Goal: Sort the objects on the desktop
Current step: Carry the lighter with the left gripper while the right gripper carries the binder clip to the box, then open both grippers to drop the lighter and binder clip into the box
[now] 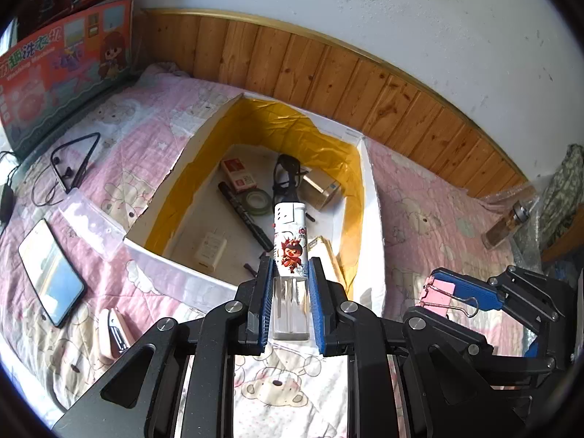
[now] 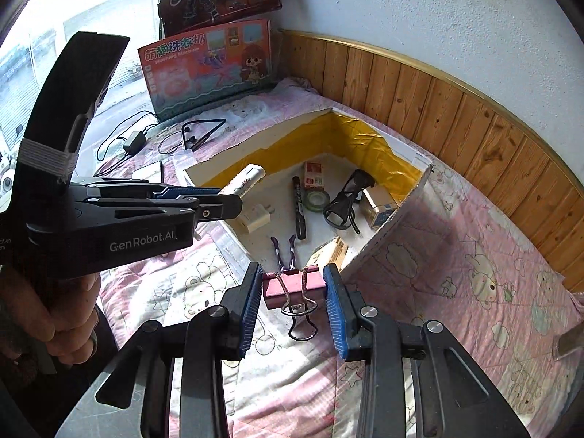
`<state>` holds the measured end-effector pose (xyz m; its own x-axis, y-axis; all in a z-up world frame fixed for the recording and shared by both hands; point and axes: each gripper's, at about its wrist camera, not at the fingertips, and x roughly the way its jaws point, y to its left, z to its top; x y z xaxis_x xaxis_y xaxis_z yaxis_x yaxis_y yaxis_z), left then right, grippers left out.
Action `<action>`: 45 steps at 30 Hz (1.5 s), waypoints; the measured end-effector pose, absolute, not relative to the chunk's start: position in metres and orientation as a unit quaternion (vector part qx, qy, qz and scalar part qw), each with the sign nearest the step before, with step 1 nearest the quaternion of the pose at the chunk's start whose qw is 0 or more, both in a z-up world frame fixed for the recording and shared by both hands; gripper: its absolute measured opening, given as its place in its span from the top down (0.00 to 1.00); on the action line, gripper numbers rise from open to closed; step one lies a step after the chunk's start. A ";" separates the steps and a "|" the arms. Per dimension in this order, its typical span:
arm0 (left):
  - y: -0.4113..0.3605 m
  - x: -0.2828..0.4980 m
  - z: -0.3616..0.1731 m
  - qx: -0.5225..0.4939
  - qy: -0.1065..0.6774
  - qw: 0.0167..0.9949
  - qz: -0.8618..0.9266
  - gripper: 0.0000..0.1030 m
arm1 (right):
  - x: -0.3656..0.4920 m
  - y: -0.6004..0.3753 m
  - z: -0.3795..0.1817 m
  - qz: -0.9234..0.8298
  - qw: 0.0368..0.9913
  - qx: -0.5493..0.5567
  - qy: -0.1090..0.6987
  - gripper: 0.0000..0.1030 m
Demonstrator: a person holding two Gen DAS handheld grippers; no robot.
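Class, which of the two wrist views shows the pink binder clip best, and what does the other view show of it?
The right wrist view: the pink binder clip sits centred between the right gripper pads, body and wire handles clear. The left wrist view shows it small, side-on, near the right edge.

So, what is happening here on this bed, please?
A person is sorting small things into a white box lined with yellow that sits on the pink quilt. The left hand-held gripper is shut on a white lighter with a cartoon print. The right hand-held gripper is shut on a pink binder clip. Both hang near the box's edge. A marker, a tape roll and a charger already lie inside. A phone still lies on the quilt.
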<state>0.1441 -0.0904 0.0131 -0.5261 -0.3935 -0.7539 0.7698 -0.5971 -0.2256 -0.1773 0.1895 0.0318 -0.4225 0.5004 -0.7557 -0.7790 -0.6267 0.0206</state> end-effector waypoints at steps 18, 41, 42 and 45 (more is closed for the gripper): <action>-0.139 0.141 0.017 0.353 0.306 0.344 -0.814 0.82 | -0.210 0.251 0.046 0.828 0.369 -0.358 0.223 0.66; -0.175 0.098 -0.028 0.430 0.333 0.321 -0.776 0.82 | -0.249 0.373 0.019 0.794 0.361 -0.401 0.280 0.65; -0.175 0.097 -0.030 0.434 0.334 0.318 -0.774 0.82 | -0.252 0.378 0.017 0.792 0.360 -0.407 0.280 0.65; -0.177 0.094 -0.038 0.447 0.343 0.312 -0.765 0.81 | -0.262 0.393 0.009 0.785 0.354 -0.425 0.279 0.65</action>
<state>0.0944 -0.1767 -0.0375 -0.4063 -0.1707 -0.8977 0.7831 -0.5712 -0.2459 -0.2616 0.3928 0.0086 -0.3880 0.3190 -0.8647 -0.7932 -0.5933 0.1370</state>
